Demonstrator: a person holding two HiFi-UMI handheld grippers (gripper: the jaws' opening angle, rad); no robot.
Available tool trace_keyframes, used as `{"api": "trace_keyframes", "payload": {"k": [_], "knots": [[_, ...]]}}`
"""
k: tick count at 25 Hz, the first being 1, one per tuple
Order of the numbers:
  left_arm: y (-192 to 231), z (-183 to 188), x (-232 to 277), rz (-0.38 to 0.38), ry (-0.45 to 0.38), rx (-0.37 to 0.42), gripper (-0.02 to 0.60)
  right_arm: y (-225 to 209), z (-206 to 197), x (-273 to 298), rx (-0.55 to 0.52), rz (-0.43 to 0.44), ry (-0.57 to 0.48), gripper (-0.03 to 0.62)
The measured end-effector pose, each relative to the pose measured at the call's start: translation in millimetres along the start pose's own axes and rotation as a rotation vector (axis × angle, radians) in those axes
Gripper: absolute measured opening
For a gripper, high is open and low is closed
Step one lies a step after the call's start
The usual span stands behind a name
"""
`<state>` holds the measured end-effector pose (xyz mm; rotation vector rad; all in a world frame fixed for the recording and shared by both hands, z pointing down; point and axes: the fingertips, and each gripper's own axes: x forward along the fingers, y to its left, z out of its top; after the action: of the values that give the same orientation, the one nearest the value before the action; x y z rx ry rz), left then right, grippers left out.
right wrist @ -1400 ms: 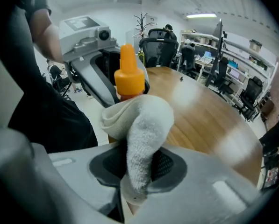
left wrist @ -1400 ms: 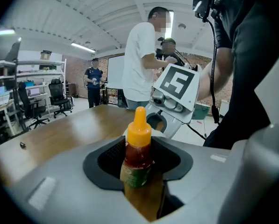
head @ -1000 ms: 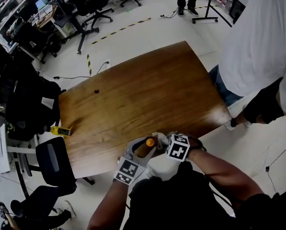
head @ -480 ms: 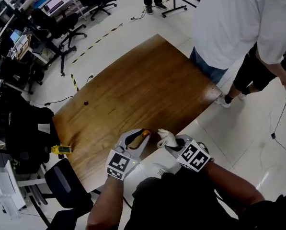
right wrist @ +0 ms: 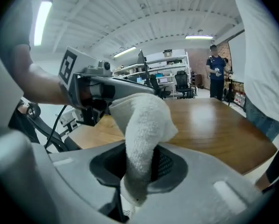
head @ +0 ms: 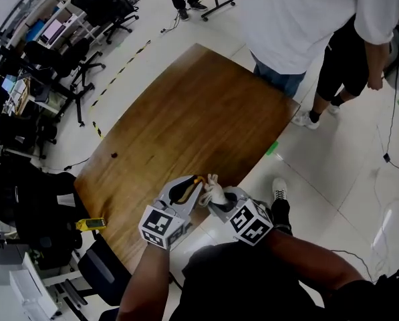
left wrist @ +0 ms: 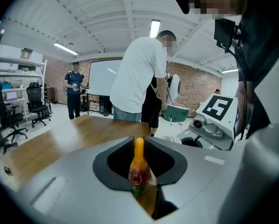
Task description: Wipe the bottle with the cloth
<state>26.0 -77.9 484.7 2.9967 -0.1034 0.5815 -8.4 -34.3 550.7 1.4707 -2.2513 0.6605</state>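
Grey left gripper [head: 190, 186] and right gripper [head: 217, 202], black-and-white marker cubes [head: 160, 225], black shirt [head: 242, 281].

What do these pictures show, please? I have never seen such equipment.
A person holds a hand-held tool in each hand; there is no robot. One picture comes from a head camera looking down; the other two come from cameras on the tools. The left gripper is closing its fingers on a small bottle with an orange neck and red label. The right gripper pinches a white towelling cloth. Below is a brown wooden table, carrying one small dark object.
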Motion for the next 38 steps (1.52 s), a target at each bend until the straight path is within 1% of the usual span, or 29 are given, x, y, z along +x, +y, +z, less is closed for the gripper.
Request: {"api": "trace_keyframes", "payload": {"k": [4, 7, 8, 9, 13, 17, 21, 24, 26, 29, 30, 31, 33, 35, 37, 38], "knots": [[-2, -1, 3, 0.009, -0.006, -0.018, 0.077, -1, 5, 14, 0.176, 0.071, -0.042, 0.074], [-4, -2, 3, 0.001, -0.014, -0.041, 0.077, -4, -4, 17, 0.394, 0.192, -0.050, 0.074], [-5, -2, 3, 0.000, -0.012, -0.041, 0.077, -5, -6, 18, 0.445, 0.227, -0.039, 0.074], [-5, -3, 3, 0.001, -0.010, -0.037, 0.077, -5, -10, 20, 0.465, 0.251, -0.017, 0.073], [-3, -3, 4, 0.014, -0.016, -0.019, 0.077, -12, -27, 32, 0.450, 0.276, 0.090, 0.074], [-2, 0, 3, 0.037, -0.019, -0.016, 0.077, -16, -45, 43, 0.466, 0.251, 0.163, 0.074], [-4, -1, 4, 0.033, -0.036, -0.004, 0.077, -21, -60, 49, 0.501, 0.241, 0.197, 0.074], [-4, -3, 6, 0.040, -0.039, 0.007, 0.077, -23, -66, 53, 0.491, 0.243, 0.221, 0.074], [-6, -4, 7, 0.050, -0.041, 0.021, 0.077, -22, -73, 48, 0.443, 0.233, 0.280, 0.074], [-8, -5, 6, 0.055, -0.040, 0.041, 0.078, -31, -79, 22, 0.260, 0.181, 0.406, 0.074], [-9, -4, 5, 0.056, -0.041, 0.039, 0.077, -38, -77, 11, 0.206, 0.159, 0.427, 0.074], [-9, -4, 5, 0.058, -0.044, 0.034, 0.077, -47, -72, 0, 0.172, 0.147, 0.425, 0.074], [-10, -2, 4, 0.064, -0.047, 0.019, 0.078, -65, -54, -21, 0.170, 0.161, 0.364, 0.074], [-13, 1, 4, 0.073, -0.039, 0.011, 0.077, -82, -26, -40, 0.228, 0.218, 0.269, 0.074], [-18, 6, 6, 0.085, -0.026, 0.000, 0.080, -96, 4, -54, 0.283, 0.301, 0.188, 0.074], [-20, 8, 7, 0.095, -0.018, -0.005, 0.083, -102, 17, -57, 0.293, 0.343, 0.160, 0.074]]}}
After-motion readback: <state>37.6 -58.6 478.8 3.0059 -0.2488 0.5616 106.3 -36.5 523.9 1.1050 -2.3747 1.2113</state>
